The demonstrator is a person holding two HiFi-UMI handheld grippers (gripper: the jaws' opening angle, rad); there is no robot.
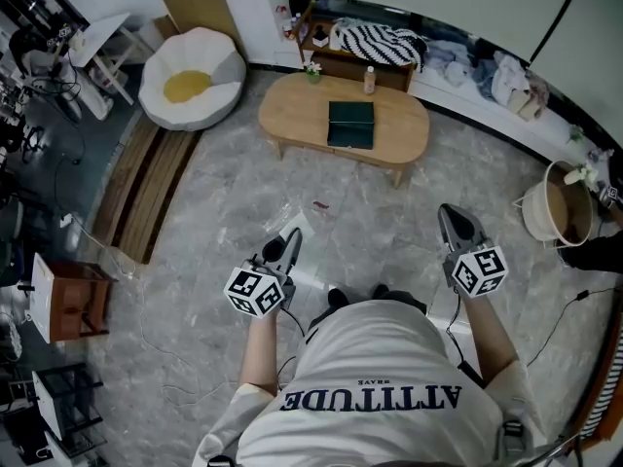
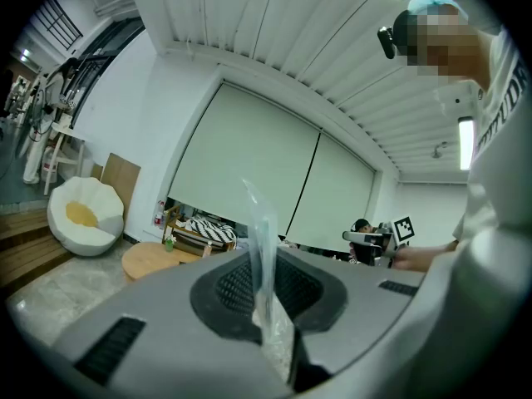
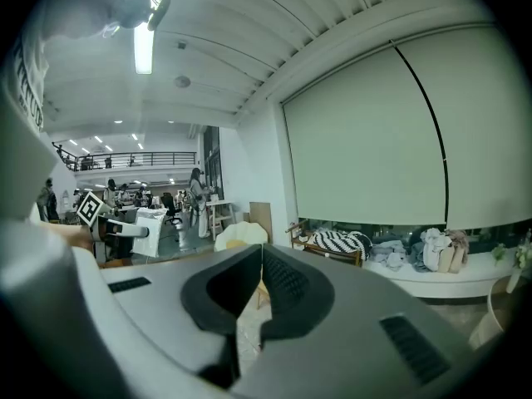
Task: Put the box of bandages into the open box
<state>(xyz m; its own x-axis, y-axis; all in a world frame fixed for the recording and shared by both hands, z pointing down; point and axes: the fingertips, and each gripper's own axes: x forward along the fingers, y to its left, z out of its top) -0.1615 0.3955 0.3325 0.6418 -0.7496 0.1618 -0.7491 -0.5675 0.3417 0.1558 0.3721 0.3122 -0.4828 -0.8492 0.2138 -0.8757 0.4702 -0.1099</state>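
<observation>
I stand on a grey marble floor, well back from an oval wooden table. A dark green flat box lies on the table, with a small bottle behind it. I cannot make out a box of bandages. My left gripper points toward the table and is shut on a strip of clear plastic film, which sticks up from between the jaws. My right gripper is held level beside it, and its pads meet at the tip with nothing between them.
A white and yellow beanbag sits left of the table. A low shelf with a striped cushion stands behind it. A wooden platform runs along the left, a round basket stands at the right, and cables trail over the floor.
</observation>
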